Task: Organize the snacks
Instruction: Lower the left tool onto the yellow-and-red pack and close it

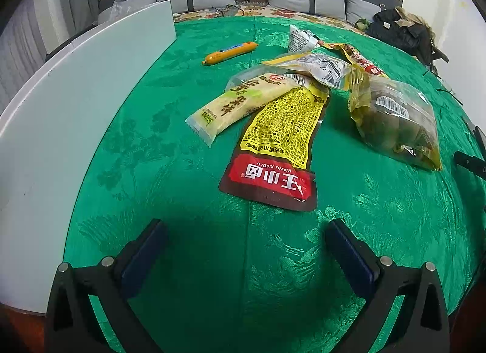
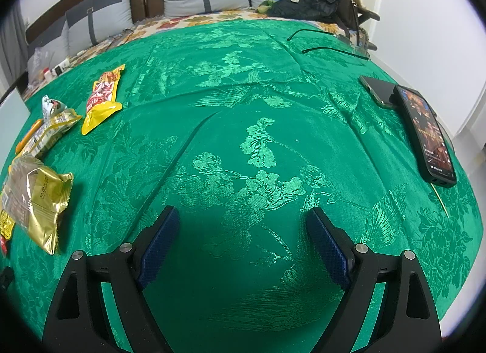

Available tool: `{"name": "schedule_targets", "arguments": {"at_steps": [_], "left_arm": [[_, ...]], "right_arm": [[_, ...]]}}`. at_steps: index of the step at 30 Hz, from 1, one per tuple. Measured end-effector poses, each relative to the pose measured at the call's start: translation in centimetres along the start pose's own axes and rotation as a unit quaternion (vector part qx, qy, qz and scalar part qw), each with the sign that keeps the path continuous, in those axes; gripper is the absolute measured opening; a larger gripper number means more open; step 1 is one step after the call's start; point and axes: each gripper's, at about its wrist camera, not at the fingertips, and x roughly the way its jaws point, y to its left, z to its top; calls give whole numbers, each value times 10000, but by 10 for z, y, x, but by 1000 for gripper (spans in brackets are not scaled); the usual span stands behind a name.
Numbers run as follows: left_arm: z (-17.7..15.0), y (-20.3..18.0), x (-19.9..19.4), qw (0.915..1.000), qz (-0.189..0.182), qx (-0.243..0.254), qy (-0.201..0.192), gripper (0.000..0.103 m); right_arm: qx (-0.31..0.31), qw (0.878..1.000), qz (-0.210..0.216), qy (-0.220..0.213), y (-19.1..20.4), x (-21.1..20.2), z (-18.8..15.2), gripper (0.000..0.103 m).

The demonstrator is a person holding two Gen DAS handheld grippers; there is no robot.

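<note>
- While the left gripper (image 1: 246, 240) hovers low over the green cloth (image 1: 182, 246), its jaws stand wide apart with nothing between them, only bare fabric.
- Just past the fingertips, toward 12 o'clock, lies the red-and-yellow packet (image 1: 281, 146), its dark bottom edge nearest the jaws.
- Touching it at 11 o'clock is the pale cream packet (image 1: 240, 101), lying slantwise, one end tucked under the pile of snacks.
- Over at 2 o'clock sits the clear bag (image 1: 395, 119), well apart from the left jaws, with open cloth on its near side.
- Far out at 12 o'clock the orange sausage stick (image 1: 230, 53) lies alone, free room all round it.
- Along the 9 to 10 o'clock side a white board (image 1: 76, 85) borders the cloth, hemming in that flank.
- Switching views: the right gripper (image 2: 243, 240) also hangs low, jaws wide and holding nothing, broad green cloth ahead of it.
- At 9 o'clock the gold wrapper (image 2: 36, 204) lies near the left frame edge; the red-and-yellow pouch (image 2: 103, 99) lies farther off at 10 o'clock.
- At 2 o'clock a phone (image 2: 428, 137), screen lit, rests near the cloth's right edge, a second dark phone (image 2: 378, 90) touching its far end.
</note>
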Motion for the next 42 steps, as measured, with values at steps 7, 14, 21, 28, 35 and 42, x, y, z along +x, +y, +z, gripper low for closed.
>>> {"name": "schedule_targets", "arguments": {"at_steps": [7,14,21,28,35,42], "left_arm": [[0,0,0,10000,-3,-5,42,103],[3,13,-2,9989,-83,-236,385,103],[23,21,-13,9975,-565,-292,294,103],[55,-11,11,9924,-502,908,667,102],[75,-16,34,9937,-464,709,736,100],[83,-19,45,9954,-319,573,696,96]], "right_arm": [[-2,10000,0,-2,0,0,0,89],[-6,10000,4,-3,0,0,0,89],[-9,10000,1,-15,-1,0,0,89],[-8,10000,0,-13,-1,0,0,89],[-14,10000,3,-15,-1,0,0,90],[-16,10000,8,-7,-1,0,0,90]]}}
